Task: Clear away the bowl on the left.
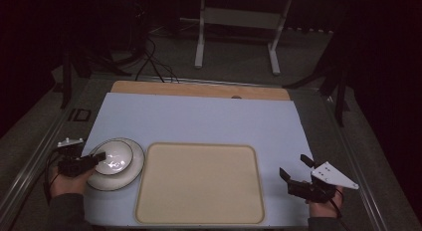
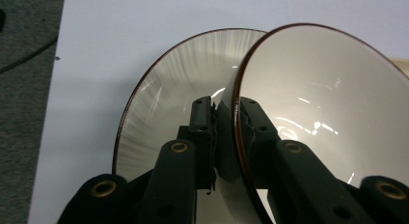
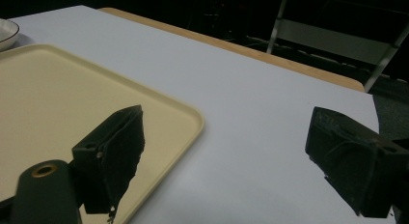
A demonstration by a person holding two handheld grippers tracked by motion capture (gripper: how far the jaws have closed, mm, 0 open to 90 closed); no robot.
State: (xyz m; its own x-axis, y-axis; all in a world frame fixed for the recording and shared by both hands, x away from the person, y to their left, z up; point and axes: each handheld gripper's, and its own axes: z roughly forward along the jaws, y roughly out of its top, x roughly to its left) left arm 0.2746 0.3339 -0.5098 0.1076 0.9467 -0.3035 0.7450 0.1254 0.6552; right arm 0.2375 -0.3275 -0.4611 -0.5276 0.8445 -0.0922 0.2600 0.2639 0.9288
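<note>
White glazed bowl [image 1: 113,158] on the plate [image 1: 130,174], lower left, pinched by its rim in the left gripper [image 1: 97,157] for lifting; right gripper [image 1: 294,172], lower right, spread and idle beside the beige tray [image 1: 199,218].

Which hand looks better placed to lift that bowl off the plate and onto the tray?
The left. The left gripper is already shut on the rim of the bowl, which sits on the plate. The right gripper stands open across the tray, holding nothing.

One white bowl [image 1: 114,158] sits on one brown-rimmed plate [image 1: 130,174] (a single stack). One beige tray [image 1: 200,183] lies beside them on one pale blue mat [image 1: 199,119]. Two handheld grippers: left gripper [image 1: 97,157], right gripper [image 1: 294,168].
</note>
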